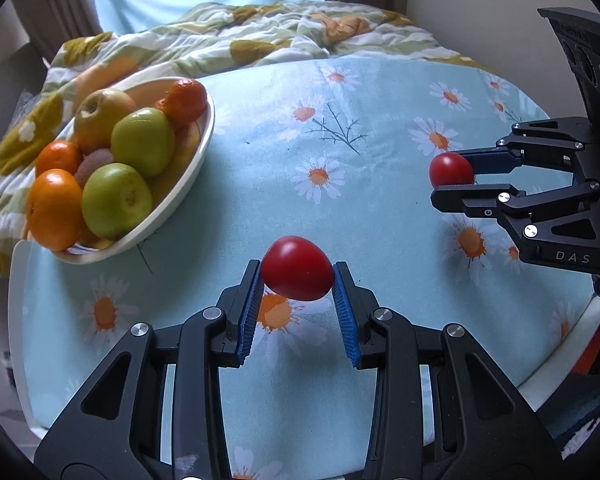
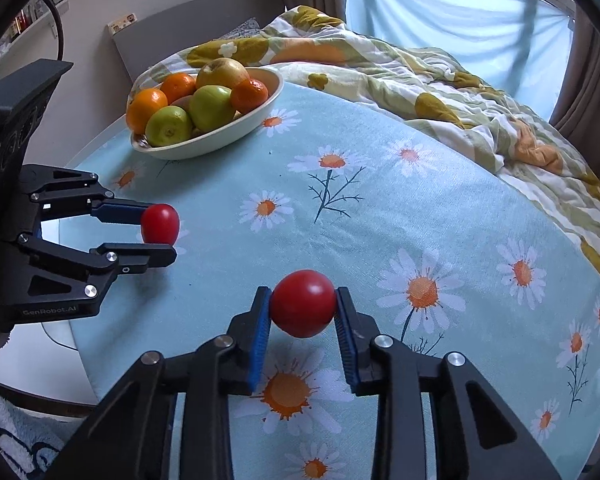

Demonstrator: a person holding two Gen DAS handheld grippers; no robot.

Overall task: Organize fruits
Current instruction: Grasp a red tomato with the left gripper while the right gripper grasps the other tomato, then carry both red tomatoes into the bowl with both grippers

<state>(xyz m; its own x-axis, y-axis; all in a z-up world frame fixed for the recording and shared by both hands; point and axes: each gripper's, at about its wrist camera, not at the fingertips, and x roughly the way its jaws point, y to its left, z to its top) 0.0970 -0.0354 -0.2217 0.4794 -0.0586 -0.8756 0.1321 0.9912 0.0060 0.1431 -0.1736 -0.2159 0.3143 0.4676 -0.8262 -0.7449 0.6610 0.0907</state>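
My left gripper [image 1: 297, 276] is shut on a red tomato [image 1: 297, 269] and holds it above the daisy-print tablecloth; it also shows in the right wrist view [image 2: 159, 227] with that tomato [image 2: 160, 224]. My right gripper [image 2: 303, 307] is shut on a second red tomato [image 2: 303, 304]; it shows in the left wrist view [image 1: 452, 172] with its tomato [image 1: 451, 169]. A cream bowl [image 1: 188, 172] holds oranges, green apples and a yellowish apple at the far left; it also shows in the right wrist view [image 2: 220, 136].
A round table with a light-blue daisy tablecloth [image 1: 380, 128] lies under both grippers. A rumpled flowered quilt [image 1: 260, 36] lies behind the table and the bowl. Curtains and a window stand beyond it.
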